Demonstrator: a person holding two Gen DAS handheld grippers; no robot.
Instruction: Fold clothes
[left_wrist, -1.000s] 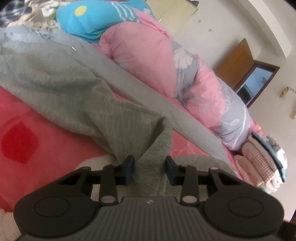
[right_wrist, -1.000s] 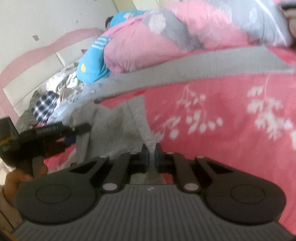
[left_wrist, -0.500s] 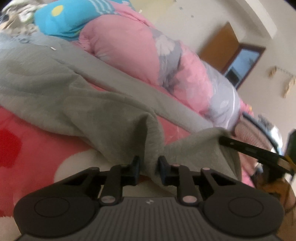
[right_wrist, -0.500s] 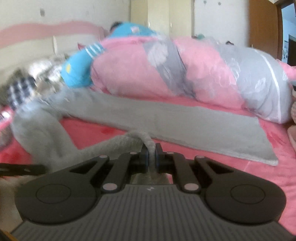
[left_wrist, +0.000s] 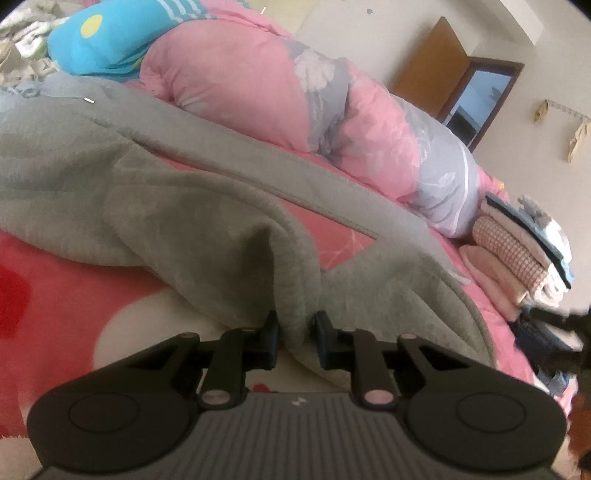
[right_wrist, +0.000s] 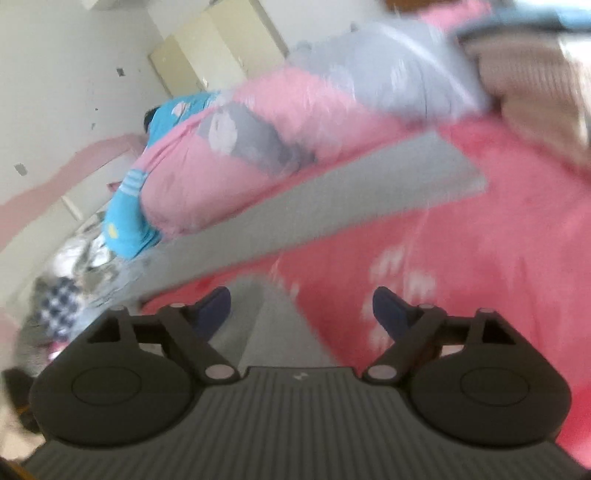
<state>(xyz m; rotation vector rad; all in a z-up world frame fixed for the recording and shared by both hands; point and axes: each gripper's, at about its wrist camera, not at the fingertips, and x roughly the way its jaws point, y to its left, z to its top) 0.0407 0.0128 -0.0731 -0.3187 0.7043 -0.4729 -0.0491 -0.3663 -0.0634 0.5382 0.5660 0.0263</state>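
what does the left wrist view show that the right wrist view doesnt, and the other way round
Only the left wrist view: the left hand-held gripper shut on a bunched fold of the grey trousers, the brown door, and a sharp look at the stack of folded clothes.

Only the right wrist view: the right hand-held gripper, just opened and gripping nothing, a cream wardrobe, checked fabric.

Both: the grey trousers, the pink red blanket, the rolled pink and grey quilt, the blue pillow.

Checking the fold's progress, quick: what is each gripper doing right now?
Left gripper: shut on the grey garment.
Right gripper: open, jaws just opened, gripping nothing.
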